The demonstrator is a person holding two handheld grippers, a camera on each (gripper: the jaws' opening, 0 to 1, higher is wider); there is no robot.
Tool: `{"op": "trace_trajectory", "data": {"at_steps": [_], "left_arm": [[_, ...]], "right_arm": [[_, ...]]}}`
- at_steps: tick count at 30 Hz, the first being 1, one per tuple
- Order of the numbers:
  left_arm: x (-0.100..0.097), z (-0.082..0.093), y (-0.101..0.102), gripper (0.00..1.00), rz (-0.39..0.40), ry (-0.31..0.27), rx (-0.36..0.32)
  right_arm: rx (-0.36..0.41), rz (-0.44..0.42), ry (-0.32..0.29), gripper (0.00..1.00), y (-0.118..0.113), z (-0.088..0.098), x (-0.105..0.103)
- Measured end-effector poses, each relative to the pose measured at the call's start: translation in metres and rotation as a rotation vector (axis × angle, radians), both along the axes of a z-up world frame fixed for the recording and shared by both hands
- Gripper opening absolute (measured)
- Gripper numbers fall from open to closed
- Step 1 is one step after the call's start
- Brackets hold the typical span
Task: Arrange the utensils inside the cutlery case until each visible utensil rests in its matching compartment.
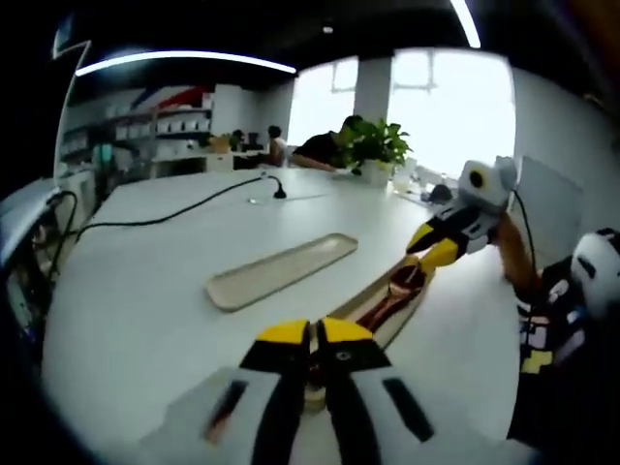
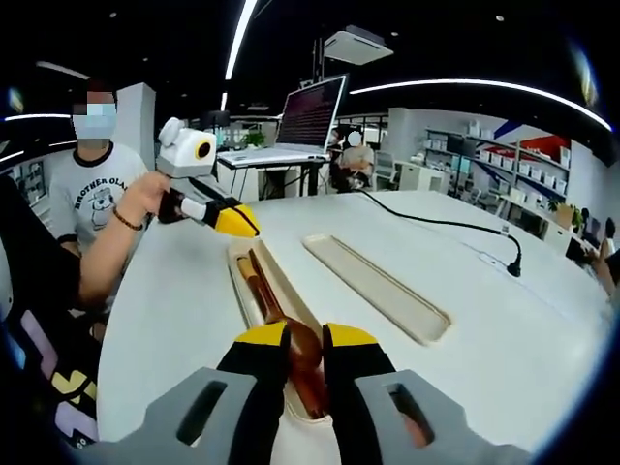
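A long beige cutlery case [image 1: 412,308] [image 2: 235,281] lies on the white table with a dark brown spoon [image 1: 399,286] [image 2: 302,351] and brown sticks [image 2: 254,274] inside it. Its flat beige lid [image 1: 281,271] [image 2: 378,286] lies beside it, apart from it. My left gripper [image 1: 313,334] [image 2: 242,225] is shut with nothing in it and hovers over the handle end of the case. Over the spoon's bowl my right gripper [image 2: 306,339] [image 1: 431,247] stands a little open, and the bowl shows in the gap between its jaws. Whether the jaws touch the bowl cannot be told.
A black cable with a plug [image 1: 277,191] [image 2: 513,263] runs across the far part of the table [image 1: 145,291]. A laptop [image 2: 310,111] stands on a stand behind the table, and a potted plant [image 1: 373,145] sits at the far end. A person [image 2: 97,194] sits at the table edge.
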State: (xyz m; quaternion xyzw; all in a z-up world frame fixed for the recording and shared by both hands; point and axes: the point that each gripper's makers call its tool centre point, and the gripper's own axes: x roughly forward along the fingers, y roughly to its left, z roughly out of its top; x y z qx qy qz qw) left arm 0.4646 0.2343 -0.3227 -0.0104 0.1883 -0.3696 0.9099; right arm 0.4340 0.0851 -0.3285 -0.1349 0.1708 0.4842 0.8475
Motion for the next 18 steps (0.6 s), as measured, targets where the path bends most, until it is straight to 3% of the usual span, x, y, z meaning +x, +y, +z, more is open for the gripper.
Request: {"op": "trace_trajectory", "data": {"at_steps": [2,4,7,11,16,17,18], "left_arm": [[0.003,0.01,0.002,0.04,0.037,-0.005,-0.054],[0.005,0.023,0.002,0.04,0.052,-0.046,-0.105],[0.008,0.031,0.003,0.04,0.114,-0.005,-0.22],[0.011,0.044,0.004,0.04,0.168,-0.035,-0.255],[0.012,0.061,0.0,0.06,0.166,-0.071,-0.265],[0.013,0.063,-0.002,0.08,0.166,-0.086,-0.256],[0.015,0.064,-0.003,0.11,0.145,-0.13,-0.206]], "right_arm": [[0.005,0.0,-0.02,0.14,0.0,0.005,0.0],[0.007,-0.006,-0.039,0.14,-0.001,0.008,0.001],[0.014,-0.017,-0.064,0.14,-0.001,0.013,0.005],[0.023,-0.067,-0.112,0.14,-0.008,0.028,0.018],[0.045,-0.101,-0.166,0.16,-0.017,0.056,0.027],[0.047,-0.108,-0.167,0.17,-0.02,0.06,0.029],[0.04,-0.114,-0.164,0.17,-0.023,0.063,0.031]]}}
